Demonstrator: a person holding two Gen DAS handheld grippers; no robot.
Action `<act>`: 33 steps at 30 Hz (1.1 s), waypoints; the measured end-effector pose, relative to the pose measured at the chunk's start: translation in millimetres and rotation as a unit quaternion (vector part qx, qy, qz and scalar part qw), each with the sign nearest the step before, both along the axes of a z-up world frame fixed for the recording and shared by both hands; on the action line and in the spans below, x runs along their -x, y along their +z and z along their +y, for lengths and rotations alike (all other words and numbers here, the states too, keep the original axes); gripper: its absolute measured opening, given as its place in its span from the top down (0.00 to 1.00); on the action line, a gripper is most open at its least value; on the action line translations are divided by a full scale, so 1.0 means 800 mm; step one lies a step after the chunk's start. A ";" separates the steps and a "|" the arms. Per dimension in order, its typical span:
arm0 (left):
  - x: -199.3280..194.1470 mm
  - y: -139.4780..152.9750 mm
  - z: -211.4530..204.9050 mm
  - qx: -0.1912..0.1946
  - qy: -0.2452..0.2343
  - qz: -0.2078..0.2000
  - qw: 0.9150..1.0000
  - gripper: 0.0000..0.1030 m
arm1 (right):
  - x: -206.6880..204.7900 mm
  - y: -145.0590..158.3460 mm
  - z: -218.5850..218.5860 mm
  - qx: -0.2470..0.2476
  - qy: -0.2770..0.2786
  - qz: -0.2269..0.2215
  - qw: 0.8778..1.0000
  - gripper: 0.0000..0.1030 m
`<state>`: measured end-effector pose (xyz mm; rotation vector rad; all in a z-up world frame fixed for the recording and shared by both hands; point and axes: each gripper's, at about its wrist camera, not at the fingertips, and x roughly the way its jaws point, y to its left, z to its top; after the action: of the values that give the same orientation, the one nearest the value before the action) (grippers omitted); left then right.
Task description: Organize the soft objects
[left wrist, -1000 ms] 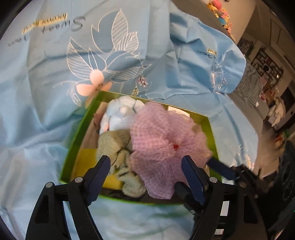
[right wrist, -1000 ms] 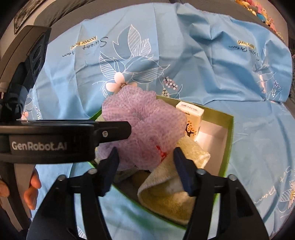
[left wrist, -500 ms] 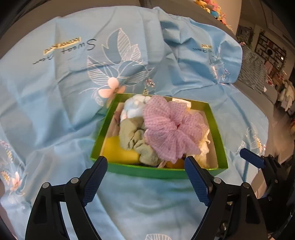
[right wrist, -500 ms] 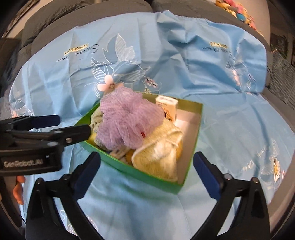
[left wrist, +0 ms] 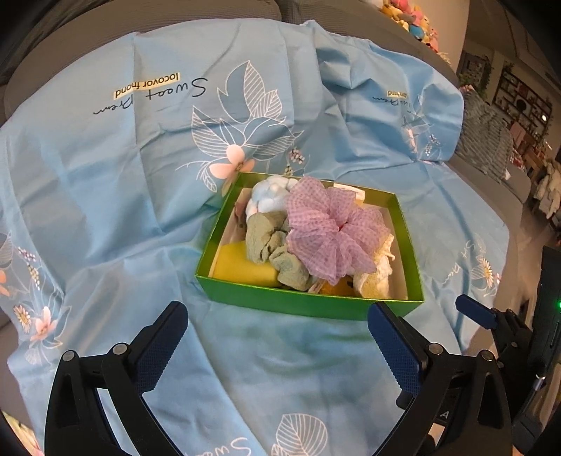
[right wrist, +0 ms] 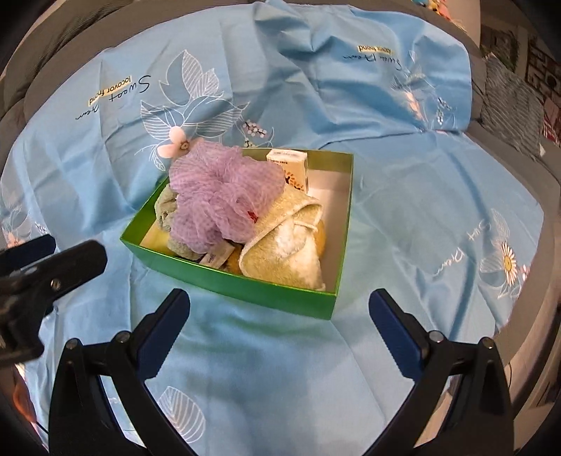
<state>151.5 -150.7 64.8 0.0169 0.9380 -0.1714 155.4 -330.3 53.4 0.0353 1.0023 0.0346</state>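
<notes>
A green box [left wrist: 308,301] [right wrist: 245,280] sits on the blue cloth. In it lie a purple mesh bath pouf [left wrist: 329,228] [right wrist: 224,196], a grey-green towel [left wrist: 270,242], a pale blue soft item [left wrist: 270,196], a yellow sponge [left wrist: 242,270], a folded yellow towel [right wrist: 291,245] and a small carton [right wrist: 289,168]. My left gripper [left wrist: 277,336] is open and empty, just in front of the box. My right gripper [right wrist: 278,326] is open and empty, also in front of the box.
A light blue cloth [left wrist: 105,196] with leaf and flower prints covers the whole surface. The left gripper's fingers [right wrist: 52,266] show at the left of the right wrist view. Shelves and stuffed toys [left wrist: 420,24] stand far behind.
Both grippers have pulled back from the box and away from the purple pouf, which stays in the box. Both have opened wider.
</notes>
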 end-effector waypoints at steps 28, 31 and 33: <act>-0.011 -0.002 0.030 -0.021 0.057 0.047 0.997 0.01 | -0.017 0.017 0.016 0.018 0.009 0.016 1.000 0.01; -0.012 -0.003 0.031 -0.024 0.059 0.047 0.997 0.01 | -0.018 0.017 0.011 0.016 0.001 0.015 1.000 0.01; -0.014 -0.005 0.031 -0.027 0.060 0.049 0.997 0.01 | -0.020 0.018 0.008 0.014 -0.003 0.015 1.000 0.01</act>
<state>162.8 -125.7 60.9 0.0010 1.0385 -0.0353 171.7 -324.1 67.4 0.0126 1.0321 0.0153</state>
